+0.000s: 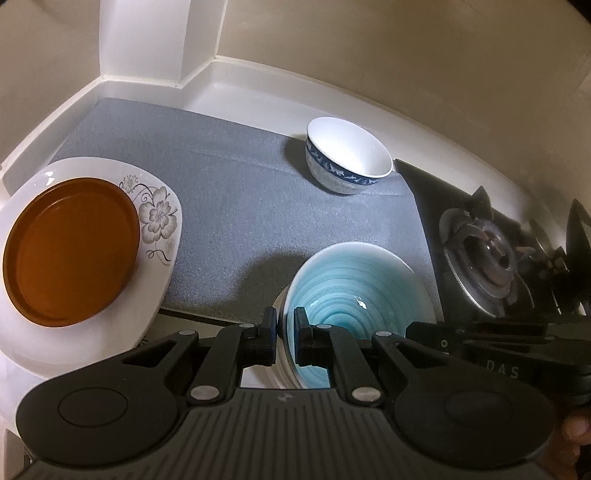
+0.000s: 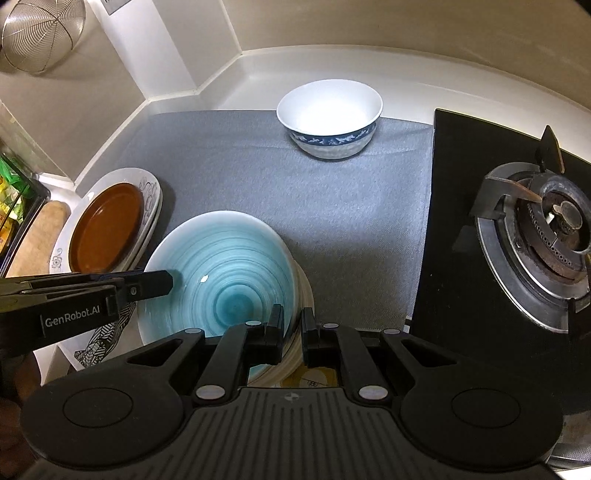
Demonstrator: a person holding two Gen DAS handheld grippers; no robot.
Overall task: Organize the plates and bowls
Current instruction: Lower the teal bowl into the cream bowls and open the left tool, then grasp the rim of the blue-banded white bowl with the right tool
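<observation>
Bowls sit apart: the turquoise bowl [image 2: 221, 273], rim clamped by the left tool [image 1: 285, 325] and right tool [image 2: 291, 325] near the tabletop's front edge, faces the blue-banded bowl [image 2: 330, 123] toward the back edge.

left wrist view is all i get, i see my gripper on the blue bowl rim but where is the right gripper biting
observer: The right gripper is shut on the blue bowl at its opposite rim, the stove side.
operator: anything under the bowl on that side
observer: A cream plate edge shows beneath it, with something yellow lower down.
operator: whats off past the brown plate
observer: A wire strainer hangs high by the wall there.
</observation>
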